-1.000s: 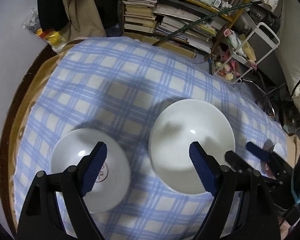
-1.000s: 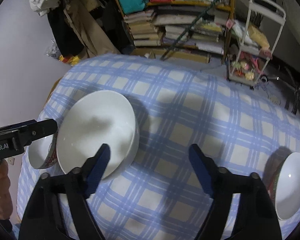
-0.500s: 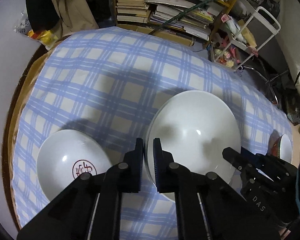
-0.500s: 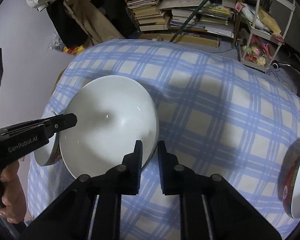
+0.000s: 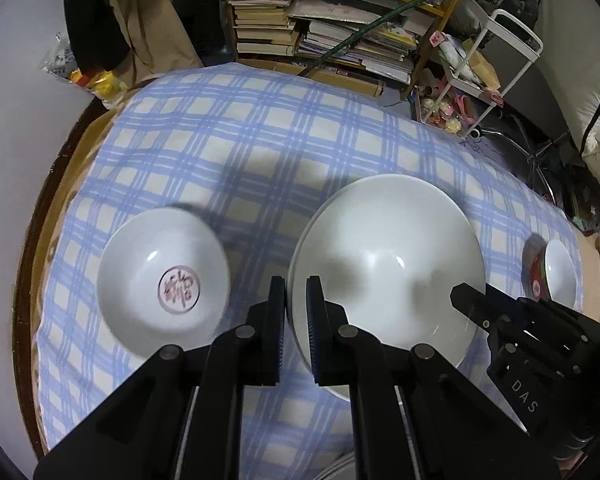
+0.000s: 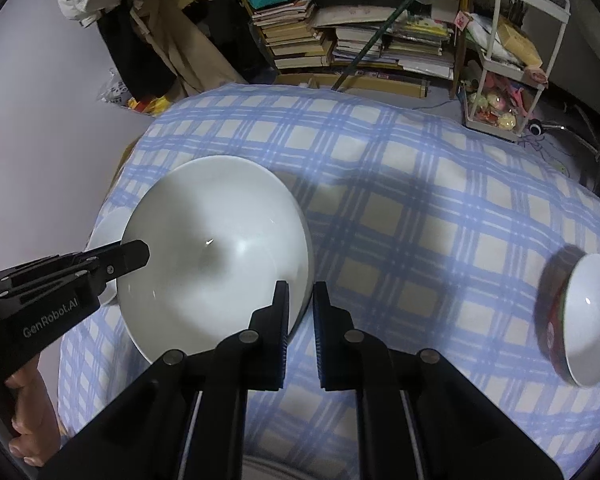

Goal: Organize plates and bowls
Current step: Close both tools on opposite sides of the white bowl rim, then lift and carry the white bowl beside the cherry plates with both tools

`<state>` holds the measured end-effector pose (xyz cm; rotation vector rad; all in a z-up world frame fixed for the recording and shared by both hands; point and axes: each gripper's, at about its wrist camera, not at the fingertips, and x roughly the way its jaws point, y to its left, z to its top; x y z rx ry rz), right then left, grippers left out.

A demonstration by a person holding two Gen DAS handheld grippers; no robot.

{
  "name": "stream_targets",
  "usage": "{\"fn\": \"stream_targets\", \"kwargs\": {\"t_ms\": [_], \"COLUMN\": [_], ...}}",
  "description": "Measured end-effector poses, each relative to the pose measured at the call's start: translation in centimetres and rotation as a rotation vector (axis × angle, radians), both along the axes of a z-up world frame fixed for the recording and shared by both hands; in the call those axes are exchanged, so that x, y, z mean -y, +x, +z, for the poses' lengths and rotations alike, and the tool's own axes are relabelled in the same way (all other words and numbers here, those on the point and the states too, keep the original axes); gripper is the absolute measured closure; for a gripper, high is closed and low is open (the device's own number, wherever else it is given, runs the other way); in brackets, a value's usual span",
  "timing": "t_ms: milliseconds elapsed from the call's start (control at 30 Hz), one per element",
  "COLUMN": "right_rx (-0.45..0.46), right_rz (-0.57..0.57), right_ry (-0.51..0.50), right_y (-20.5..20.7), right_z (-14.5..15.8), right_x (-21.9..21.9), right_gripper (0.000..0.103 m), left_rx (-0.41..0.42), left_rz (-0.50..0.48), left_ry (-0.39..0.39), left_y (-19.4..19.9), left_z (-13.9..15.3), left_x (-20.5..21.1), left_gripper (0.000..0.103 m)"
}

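Both grippers are clamped on the same large white bowl (image 5: 388,264), one on each side of its rim. From the left wrist view, the left gripper (image 5: 296,320) has its two black fingers drawn narrow, with the bowl's left rim pinched in the thin gap between the ridged pads. From the right wrist view, the right gripper (image 6: 300,316) grips the opposite edge the same way, one finger inside the bowl's wall and one outside it.

Each tool also appears in the other camera: the right one comes in from the lower right of the left view, its tip over the bowl's inner wall, and the left one reaches in from the left edge of the right view, with a bare hand (image 6: 24,412) wrapped around its handle.

Whether the large white bowl rests on the blue checked tablecloth (image 5: 260,140) or is lifted off it cannot be told. Left of it sits a smaller white bowl (image 5: 162,280) with a red round stamp in its bottom. Well apart, near the cloth's right edge, is a red-sided bowl (image 6: 584,312) with a white inside. Behind the table stands a bookshelf (image 5: 332,28) stacked with books, and beside that a white cart (image 5: 492,76).
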<state>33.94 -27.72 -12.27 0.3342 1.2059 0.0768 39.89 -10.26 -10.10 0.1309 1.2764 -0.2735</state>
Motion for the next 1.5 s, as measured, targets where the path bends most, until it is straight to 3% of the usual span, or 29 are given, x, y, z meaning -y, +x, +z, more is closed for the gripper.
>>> {"fn": "stream_targets", "kwargs": {"t_ms": [333, 733, 1133, 1267, 1500], "right_rx": [-0.008, -0.017, -0.053, -0.039, -0.038], "right_rz": [0.064, 0.109, 0.209, 0.22, 0.183], "right_ry": [-0.007, 0.07, -0.002, -0.036, -0.012], "right_y": [-4.2, -8.3, -9.5, -9.6, -10.3], "right_z": [0.6, -0.5, -2.1, -2.3, -2.8], "right_x": [-3.4, -8.1, -13.5, -14.1, -13.8], "right_gripper": [0.09, 0.09, 0.089, 0.089, 0.089], "left_rx": [0.034, 0.035, -0.047, -0.053, -0.052], "left_rz": [0.023, 0.108, 0.213, 0.229, 0.24], "left_ry": [0.036, 0.031, -0.005, -0.023, -0.044], "left_y": [-4.9, -9.0, -12.2, -13.2, -13.7], "left_z": [1.4, 0.9, -2.8, -3.1, -3.2], "left_x": [-3.0, -8.7, -14.2, -14.8, -14.7], "left_gripper": [0.093, 0.093, 0.093, 0.093, 0.093]}}
